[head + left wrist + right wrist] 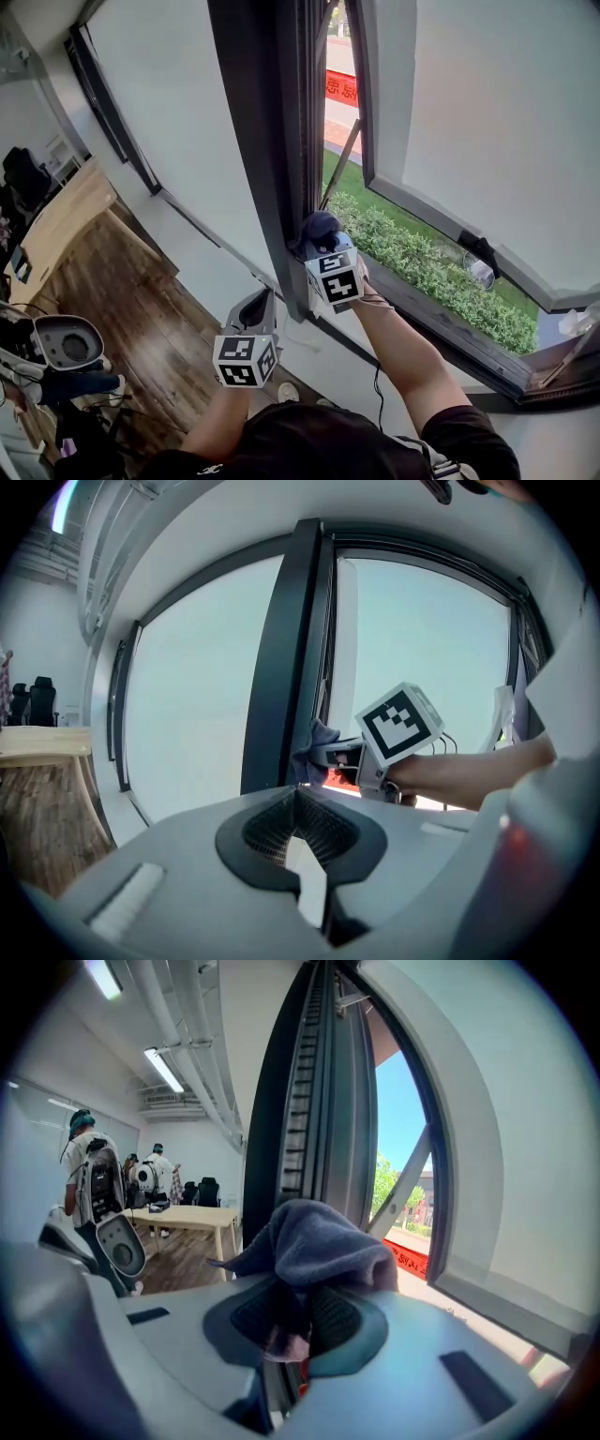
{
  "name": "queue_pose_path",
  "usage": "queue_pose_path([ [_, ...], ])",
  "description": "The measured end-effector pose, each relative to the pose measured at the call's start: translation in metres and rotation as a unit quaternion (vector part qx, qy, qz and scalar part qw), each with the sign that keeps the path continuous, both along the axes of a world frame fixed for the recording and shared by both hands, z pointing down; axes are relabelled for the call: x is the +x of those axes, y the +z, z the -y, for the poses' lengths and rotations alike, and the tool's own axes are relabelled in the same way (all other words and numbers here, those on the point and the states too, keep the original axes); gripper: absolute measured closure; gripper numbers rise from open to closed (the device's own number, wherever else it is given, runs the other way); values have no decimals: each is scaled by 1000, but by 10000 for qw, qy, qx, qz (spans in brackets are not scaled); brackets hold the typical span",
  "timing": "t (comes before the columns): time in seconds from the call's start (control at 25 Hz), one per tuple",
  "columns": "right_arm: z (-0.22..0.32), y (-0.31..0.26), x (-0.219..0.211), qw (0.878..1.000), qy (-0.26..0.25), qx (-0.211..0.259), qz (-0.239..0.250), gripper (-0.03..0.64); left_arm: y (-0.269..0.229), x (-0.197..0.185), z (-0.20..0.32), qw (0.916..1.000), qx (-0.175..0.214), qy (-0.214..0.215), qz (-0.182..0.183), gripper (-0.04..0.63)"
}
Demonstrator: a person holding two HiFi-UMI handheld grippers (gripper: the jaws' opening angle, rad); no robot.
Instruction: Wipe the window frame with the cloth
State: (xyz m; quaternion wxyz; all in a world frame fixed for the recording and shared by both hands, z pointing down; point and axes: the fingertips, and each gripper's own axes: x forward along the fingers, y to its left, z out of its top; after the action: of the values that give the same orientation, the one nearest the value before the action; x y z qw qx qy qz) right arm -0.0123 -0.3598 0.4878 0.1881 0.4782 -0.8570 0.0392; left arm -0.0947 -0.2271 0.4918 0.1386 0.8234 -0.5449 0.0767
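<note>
Best done by pressing the cloth (314, 1237) flat to the dark window frame (267, 159) and sliding steadily along its upright. Pinched in the closed right gripper (292, 1321), bunched over the jaw tips — seemingly touching the frame's lower part. Left gripper (298, 825) closed, empty, nearer and left.

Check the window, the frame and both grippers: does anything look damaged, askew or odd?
Nothing stands out. The right gripper is shut on the cloth, held at the dark frame beside the open window. The left gripper is shut, empty and lower down.
</note>
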Motion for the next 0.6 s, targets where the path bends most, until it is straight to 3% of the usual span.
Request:
queue_pose_path([
  [0.32,0,34,-6,9896,-83,-296,-1402,563,0,0,3,10000,-10,58,-48,588],
  [0.6,0,73,-6,9752,-117,-659,-2111,560,0,-8,3,9999,0,-5,-134,588],
])
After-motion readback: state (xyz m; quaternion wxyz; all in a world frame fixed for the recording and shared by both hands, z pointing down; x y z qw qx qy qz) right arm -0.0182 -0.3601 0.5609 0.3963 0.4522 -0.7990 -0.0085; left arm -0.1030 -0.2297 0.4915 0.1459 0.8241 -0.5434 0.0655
